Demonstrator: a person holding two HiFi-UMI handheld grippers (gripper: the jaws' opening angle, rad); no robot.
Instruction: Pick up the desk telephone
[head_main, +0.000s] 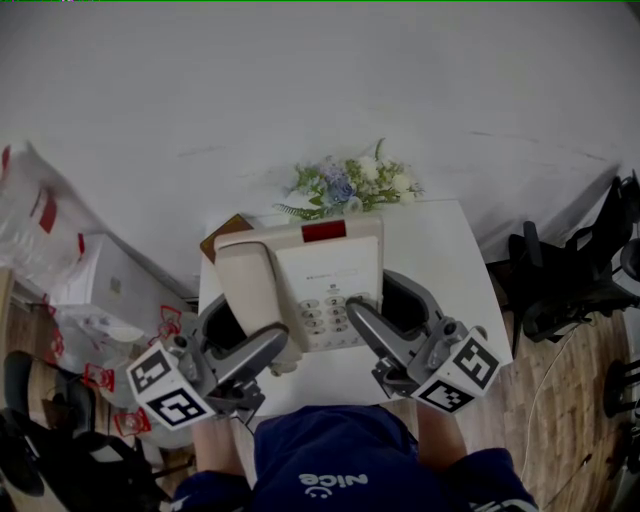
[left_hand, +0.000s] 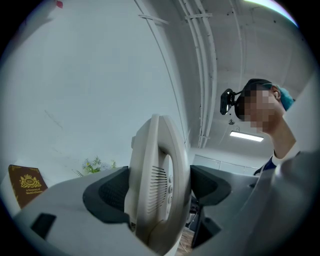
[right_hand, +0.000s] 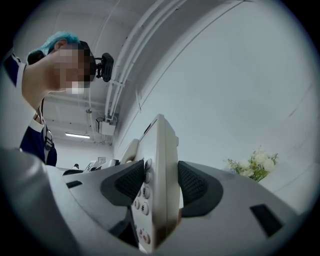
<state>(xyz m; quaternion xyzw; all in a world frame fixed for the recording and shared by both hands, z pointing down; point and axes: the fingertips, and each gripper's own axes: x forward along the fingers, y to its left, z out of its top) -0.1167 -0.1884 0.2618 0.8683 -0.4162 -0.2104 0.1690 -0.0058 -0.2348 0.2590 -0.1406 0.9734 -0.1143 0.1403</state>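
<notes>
Both sets of fingers (left_hand: 107, 195) are clamped on the desk telephone (head_main: 300, 275): left gripper (head_main: 243, 338) across the handset (head_main: 250, 285) side, right gripper (head_main: 388, 312) on the keypad (head_main: 330, 315) edge, holding it up over the table (head_main: 445, 250). My worry is that if the 2 lift unevenly, the slick plastic slips or the handset pops loose.

Head view is dim, flat and greyish: soft diffuse light, weak shadows on the white square table (head_main: 440, 250), no glare. Both gripper views have heavy fisheye bending and black vignetted corners. Long white ceiling strip light (left_hand: 246, 136) is slightly blown out. Cream plastic desk telephone (left_hand: 160, 185) is soft up close.
</notes>
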